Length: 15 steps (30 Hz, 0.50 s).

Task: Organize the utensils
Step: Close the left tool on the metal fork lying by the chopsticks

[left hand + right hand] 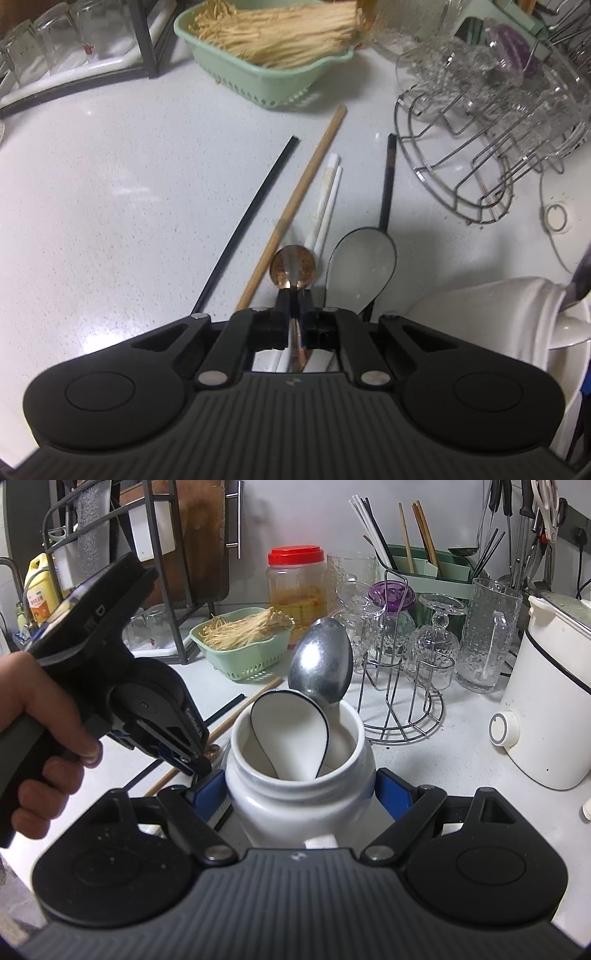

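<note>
Copper spoon (293, 271), thin and slick, sits clamped at its neck in the left gripper (295, 299); right gripper (301, 794) hugs the heavy, breakable jar (299, 797).

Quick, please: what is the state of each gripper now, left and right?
Left gripper: closed on the copper spoon.
Right gripper: closed around the white jar, which already contains two spoons.

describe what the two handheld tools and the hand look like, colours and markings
Both are matte black plastic with ribbed tops, round side discs and silver pivot screws. The left tool has black fingers; the right tool has blue finger pads. The bare left hand shows no sleeve; no cables visible.
</note>
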Available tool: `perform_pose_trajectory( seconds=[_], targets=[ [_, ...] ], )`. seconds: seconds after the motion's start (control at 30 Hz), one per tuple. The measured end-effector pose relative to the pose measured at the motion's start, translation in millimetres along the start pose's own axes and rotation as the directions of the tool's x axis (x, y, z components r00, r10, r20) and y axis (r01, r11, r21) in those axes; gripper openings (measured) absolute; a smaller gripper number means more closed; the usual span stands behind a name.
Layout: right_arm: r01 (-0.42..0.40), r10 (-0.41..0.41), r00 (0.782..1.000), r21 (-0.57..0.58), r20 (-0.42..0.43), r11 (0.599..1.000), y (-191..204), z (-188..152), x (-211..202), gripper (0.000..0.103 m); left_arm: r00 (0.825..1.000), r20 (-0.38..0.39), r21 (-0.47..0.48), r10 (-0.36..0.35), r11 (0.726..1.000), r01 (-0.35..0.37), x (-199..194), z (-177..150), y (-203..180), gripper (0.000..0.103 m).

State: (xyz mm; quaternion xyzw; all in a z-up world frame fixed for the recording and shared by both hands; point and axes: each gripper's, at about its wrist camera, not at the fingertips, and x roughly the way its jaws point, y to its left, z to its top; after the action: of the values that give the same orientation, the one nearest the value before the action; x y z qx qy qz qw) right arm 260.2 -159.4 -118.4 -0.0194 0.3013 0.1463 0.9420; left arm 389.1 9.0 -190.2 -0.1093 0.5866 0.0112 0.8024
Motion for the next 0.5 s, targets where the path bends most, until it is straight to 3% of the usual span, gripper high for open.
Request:
perform_pose_trajectory(
  seconds=[0.5],
  targets=[
    [-0.009,0.009,1.000,-0.003,0.002,1.000,-1.4,0.8,1.9,0.089,0.993,0.112,-0.017,-0.048,0.999,0.050,-32.5,-8.7,14.9,0.003]
  ],
)
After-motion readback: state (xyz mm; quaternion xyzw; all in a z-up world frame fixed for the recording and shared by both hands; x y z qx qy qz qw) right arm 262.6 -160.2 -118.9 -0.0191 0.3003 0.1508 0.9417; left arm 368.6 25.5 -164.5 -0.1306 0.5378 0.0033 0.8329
